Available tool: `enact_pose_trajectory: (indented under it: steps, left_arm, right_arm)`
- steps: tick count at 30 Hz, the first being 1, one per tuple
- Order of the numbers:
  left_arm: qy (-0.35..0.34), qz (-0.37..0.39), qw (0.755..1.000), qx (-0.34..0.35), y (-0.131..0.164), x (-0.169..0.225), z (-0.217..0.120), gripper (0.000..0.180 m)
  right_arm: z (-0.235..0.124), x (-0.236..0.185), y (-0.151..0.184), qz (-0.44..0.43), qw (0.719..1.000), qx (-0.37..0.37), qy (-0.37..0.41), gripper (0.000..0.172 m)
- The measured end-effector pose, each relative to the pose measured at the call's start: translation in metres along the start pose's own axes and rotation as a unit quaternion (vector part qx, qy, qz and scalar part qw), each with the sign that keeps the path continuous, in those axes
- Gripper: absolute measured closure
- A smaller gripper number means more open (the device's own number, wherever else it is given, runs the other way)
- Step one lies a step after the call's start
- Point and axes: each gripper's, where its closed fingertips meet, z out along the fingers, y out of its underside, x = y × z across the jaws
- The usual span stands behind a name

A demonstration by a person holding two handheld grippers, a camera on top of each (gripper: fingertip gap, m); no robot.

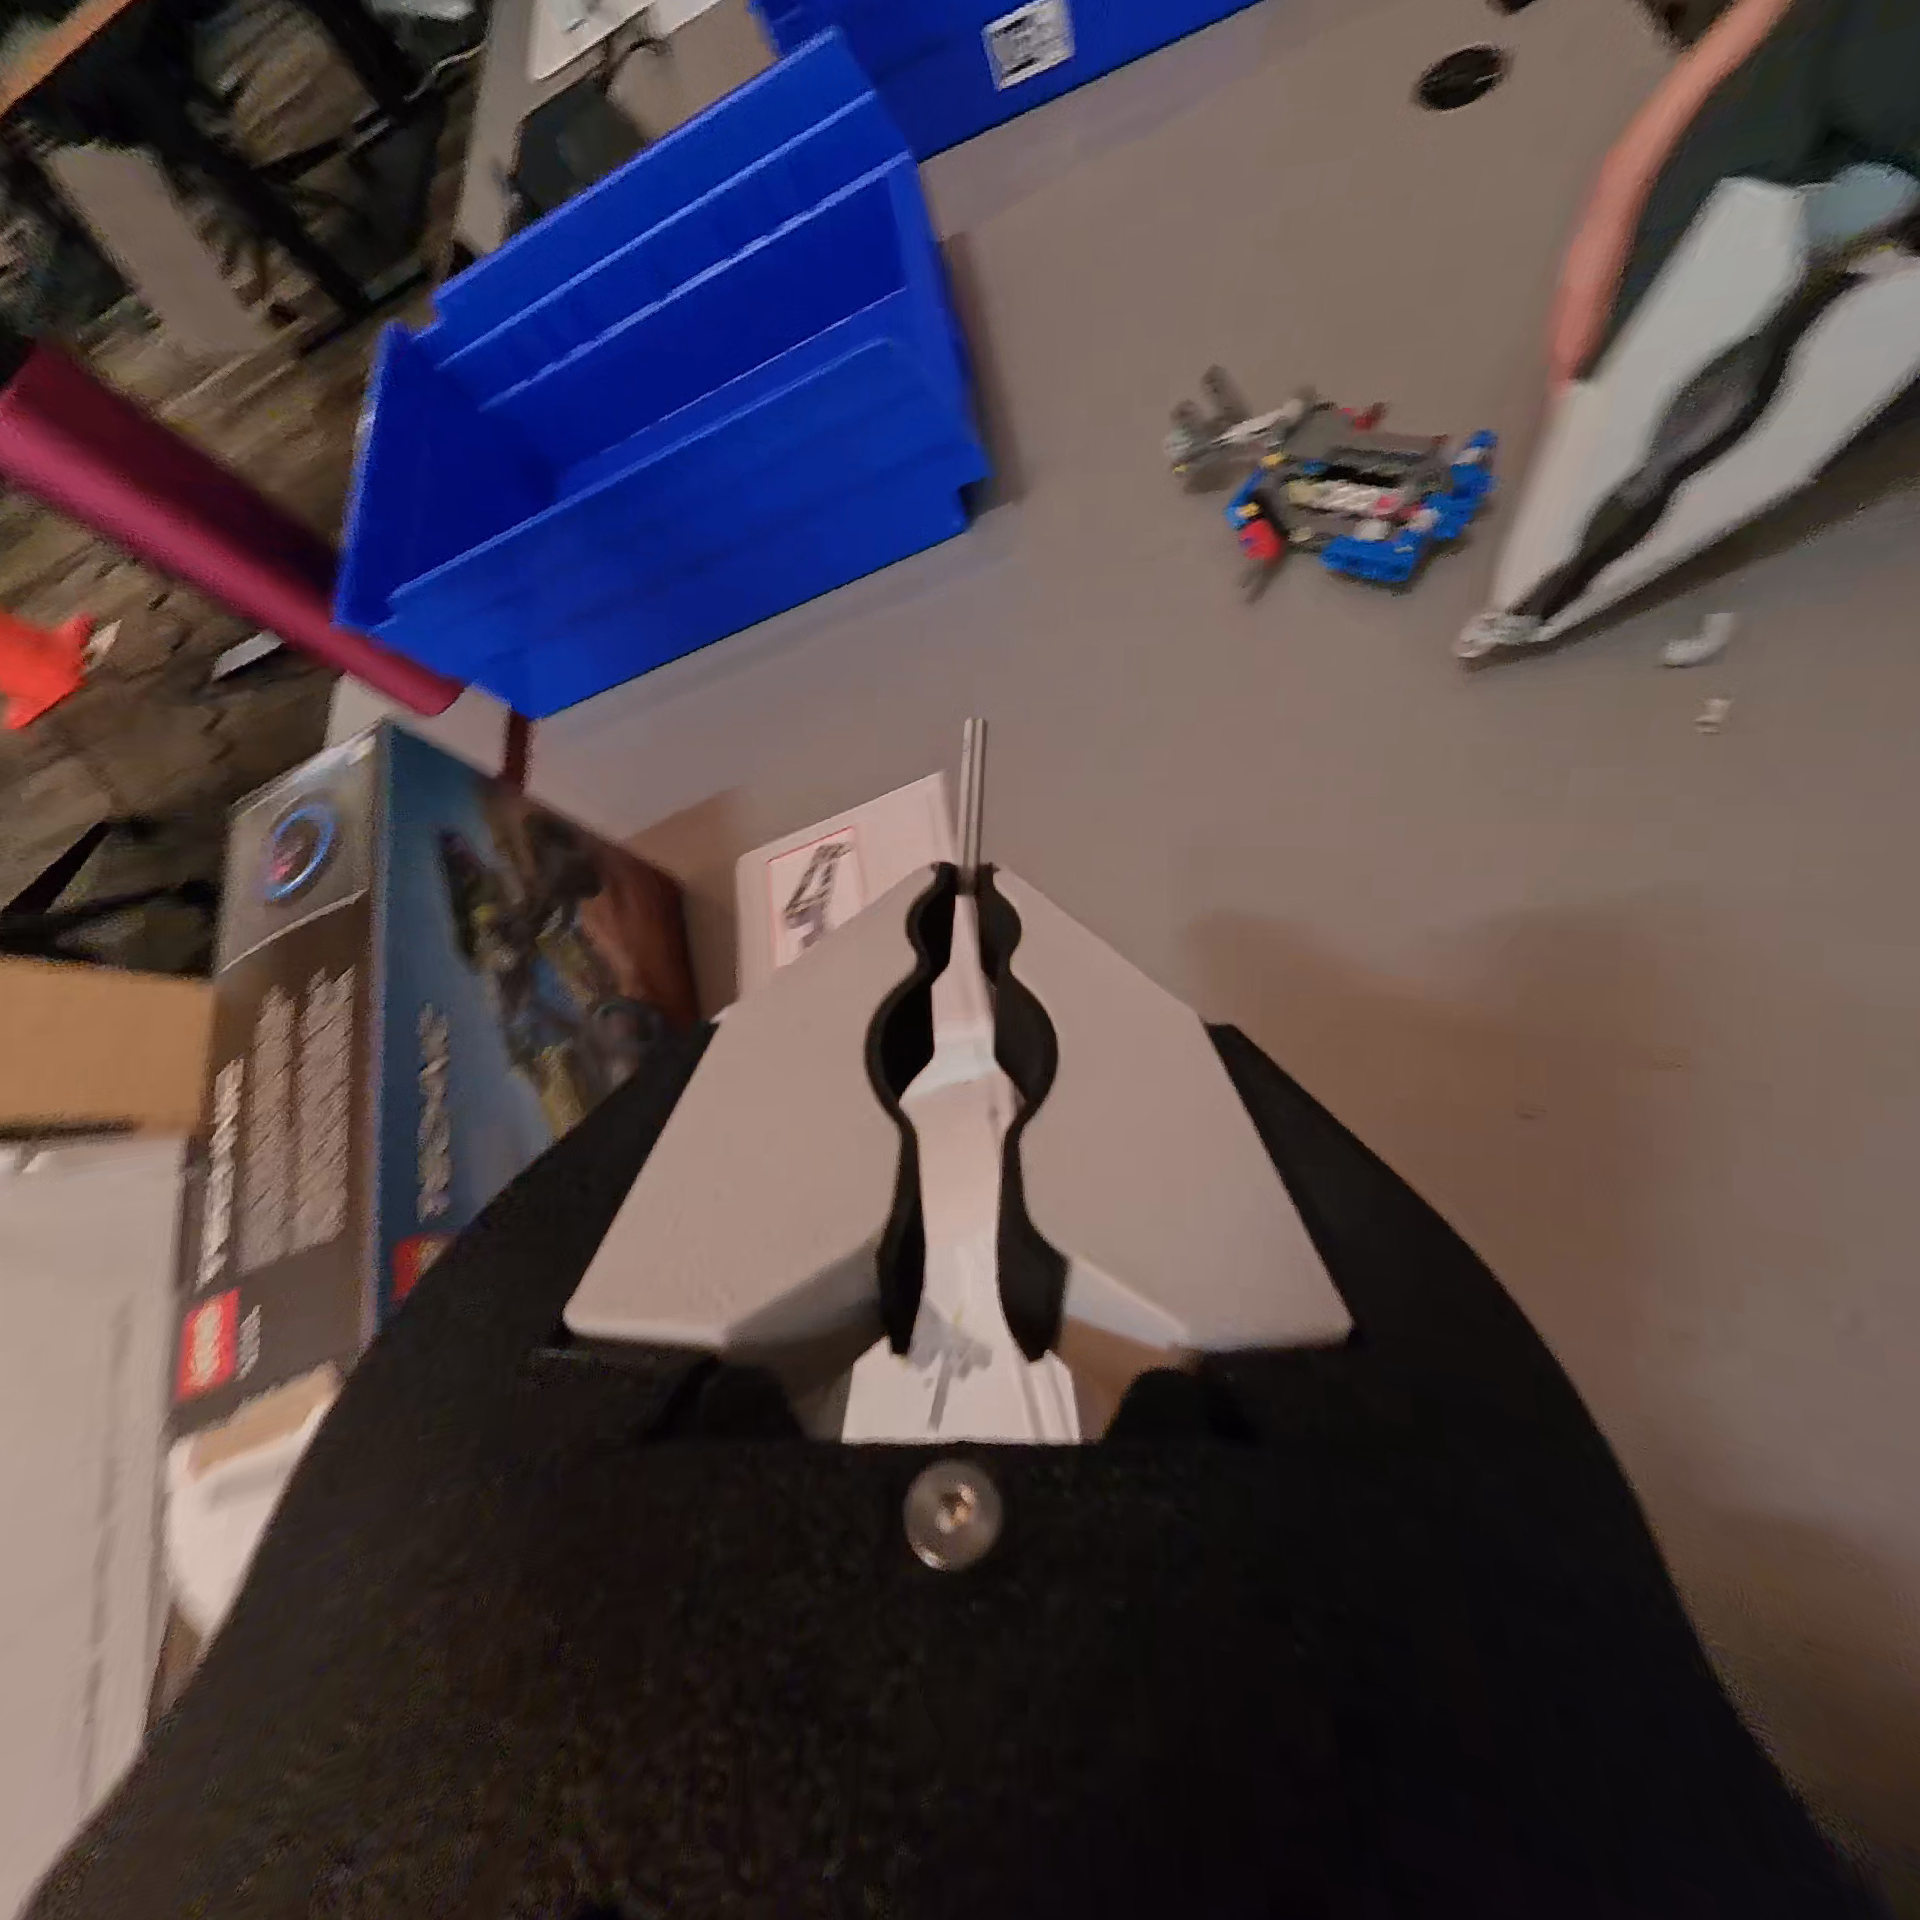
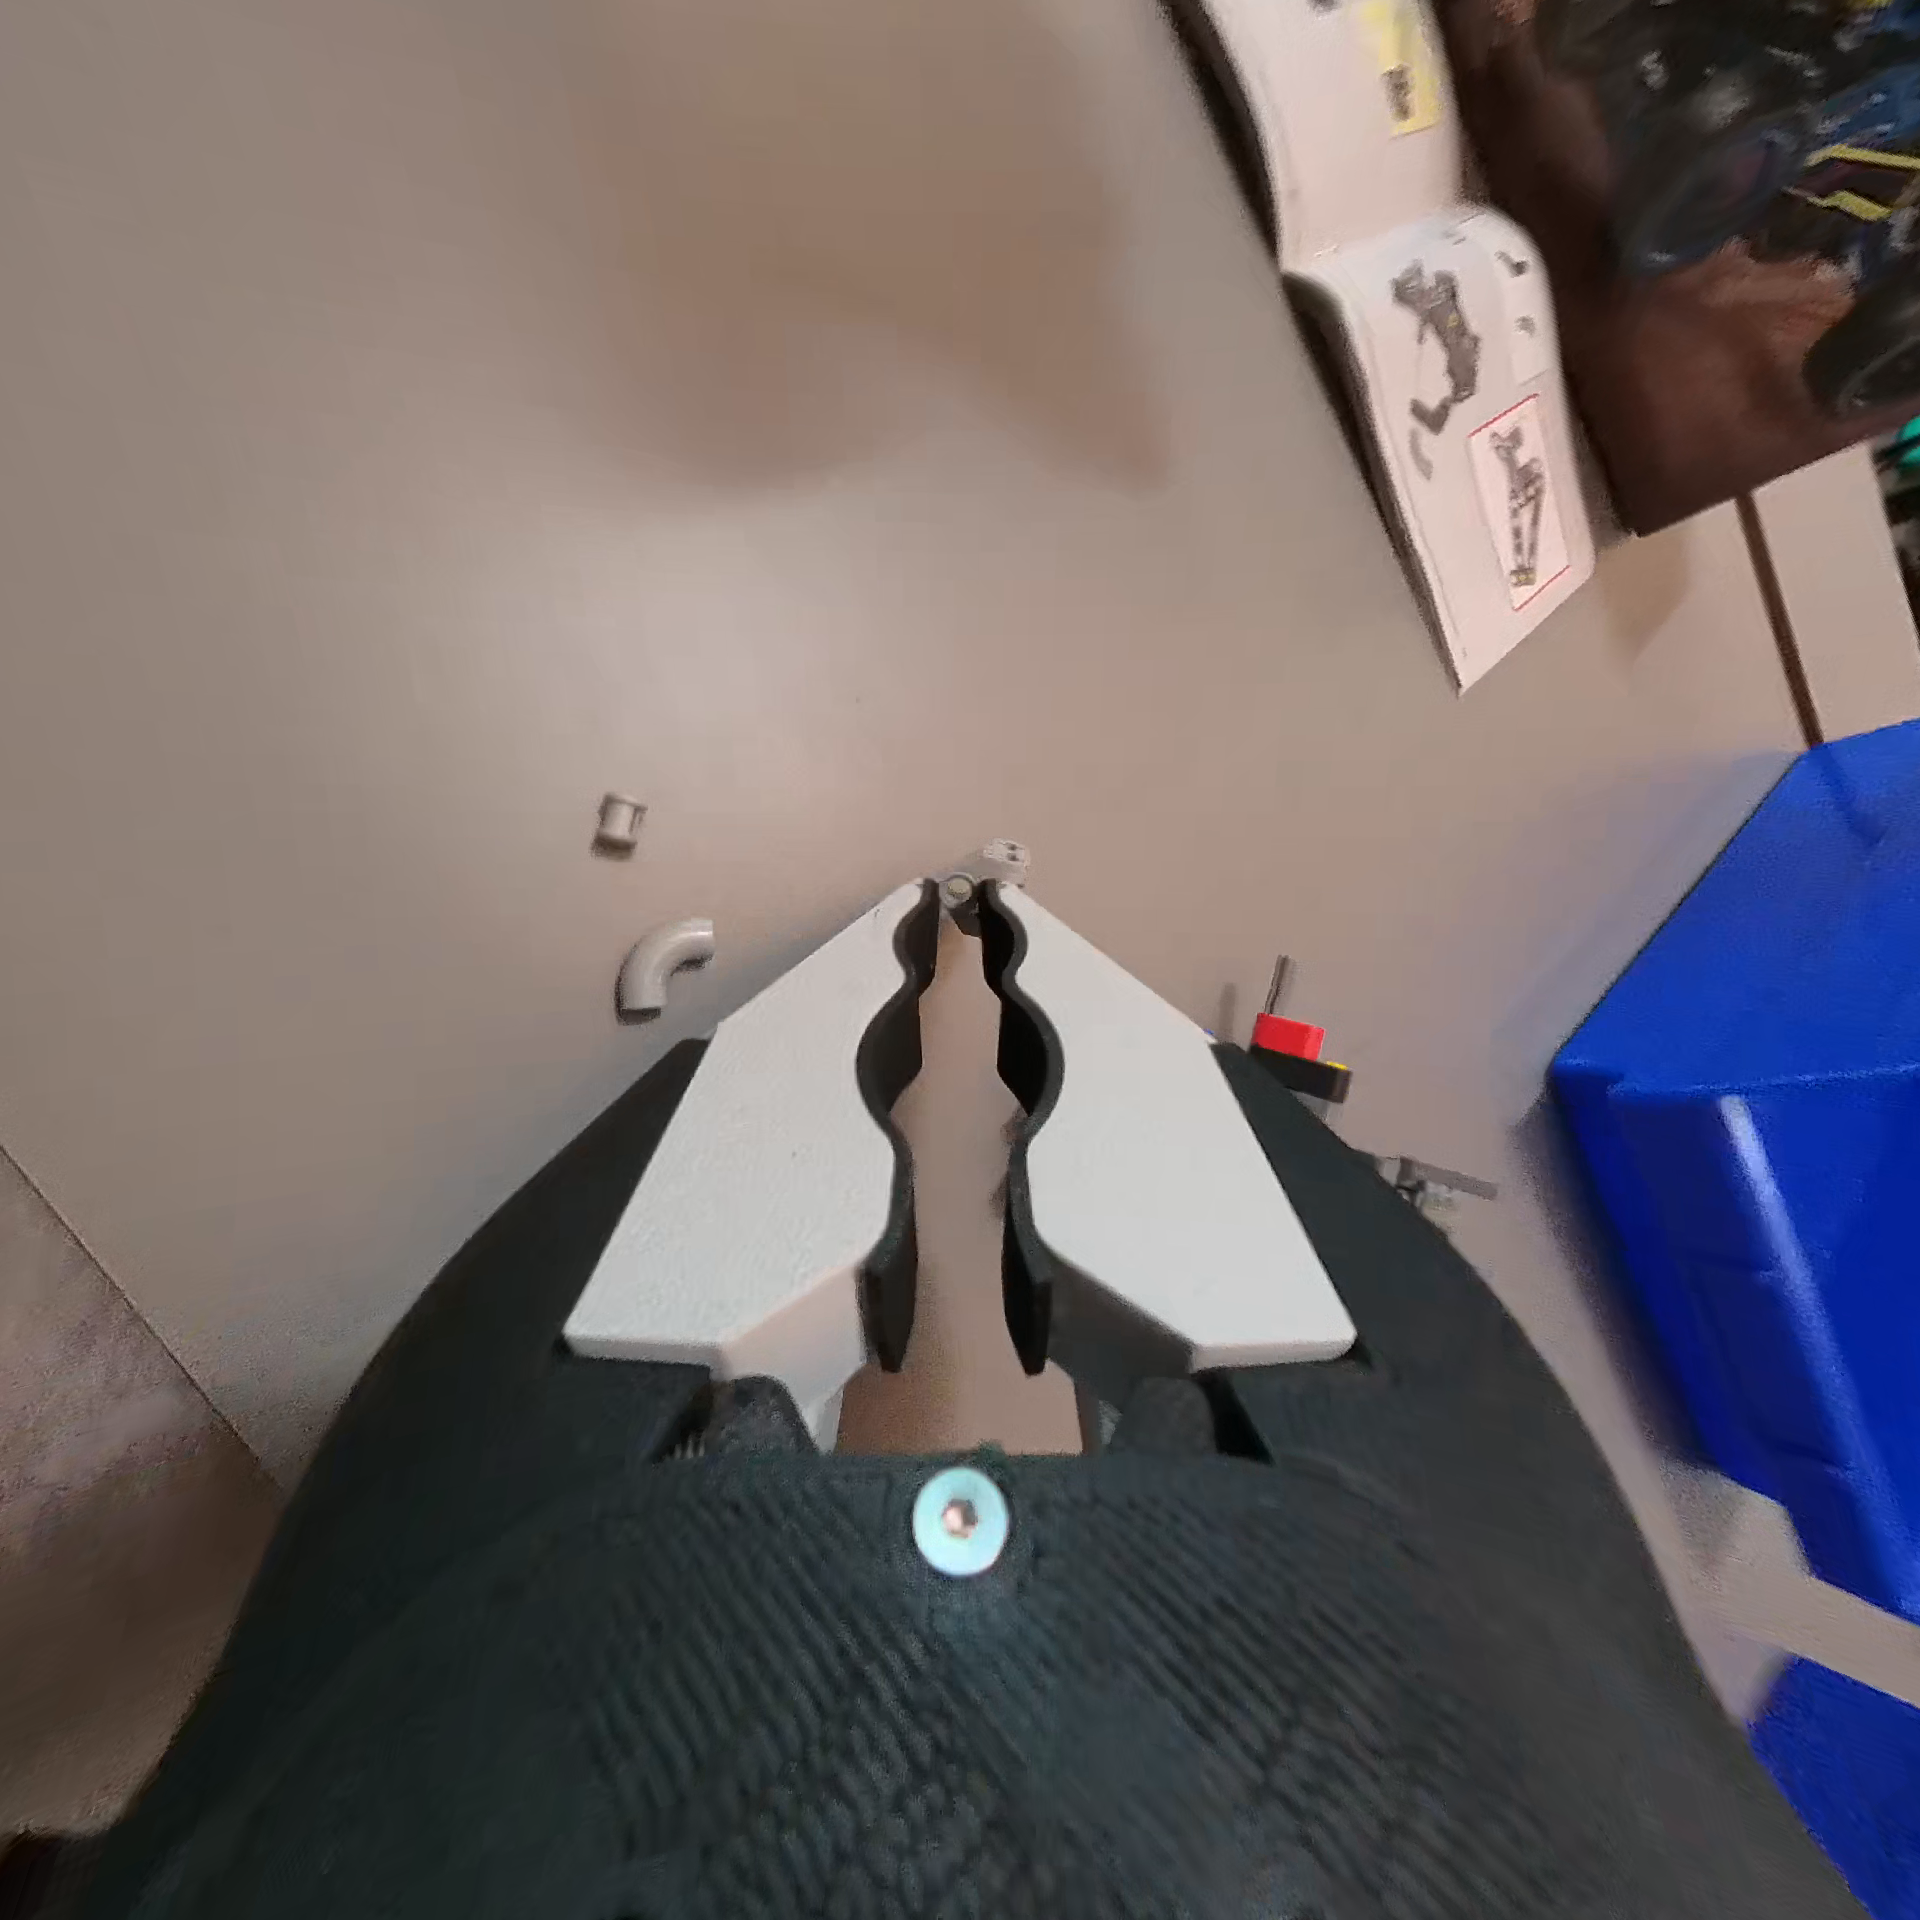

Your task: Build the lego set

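Both grippers pinched on small grey parts above the table

On your left, the left gripper [image 1: 970,883] has its tips closed on a thin grey rod [image 1: 975,790] that sticks out past them, over the open booklet [image 1: 831,883] beside the toy box [image 1: 416,987] — the blue bins [image 1: 665,416] and the half-built blue model [image 1: 1340,499] lie farther off on the table [image 1: 1351,935]. On your right, the right gripper [image 2: 958,891] is clamped on a small grey connector [image 2: 997,860], lifted just clear of the surface as far as I can judge; a grey elbow piece [image 2: 665,961] and a short grey sleeve [image 2: 620,821] lie to its left.
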Motion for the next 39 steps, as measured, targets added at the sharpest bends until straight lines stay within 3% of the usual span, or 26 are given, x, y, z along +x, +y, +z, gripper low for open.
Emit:
enact_pose_trajectory:
  steps: [1,5,8,11,17,24,39]
  left_arm:
    - [0.025,0.007,1.0,0.013,-0.006,0.011,0.006,0.18]
    - [0.141,0.08,0.986,0.034,-0.017,0.075,0.049,0.18]
    - [0.196,0.109,0.974,0.019,-0.009,0.119,0.09,0.18]
    - [0.207,0.112,0.972,0.023,-0.009,0.144,0.115,0.18]
    - [0.15,0.171,0.974,0.011,-0.01,0.144,0.126,0.18]
    - [0.129,0.241,0.961,-0.027,-0.003,0.148,0.126,0.18]
    - [0.125,0.267,0.955,-0.039,-0.003,0.156,0.128,0.18]
  right_arm:
    - [-0.002,0.002,-0.002,0.023,0.999,0.025,-0.003,0.167]
    - [-0.008,0.012,-0.008,0.108,0.988,0.111,-0.007,0.167]
    - [-0.007,0.012,0.005,0.114,0.99,0.088,-0.006,0.167]
    - [-0.008,0.01,0.016,0.106,0.993,0.059,-0.009,0.167]
    - [-0.007,-0.001,0.023,0.075,0.997,0.013,-0.031,0.167]
    - [-0.002,-0.002,0.022,0.063,0.998,-0.014,-0.024,0.167]
    - [0.0,-0.003,0.019,0.047,0.998,-0.015,-0.032,0.167]
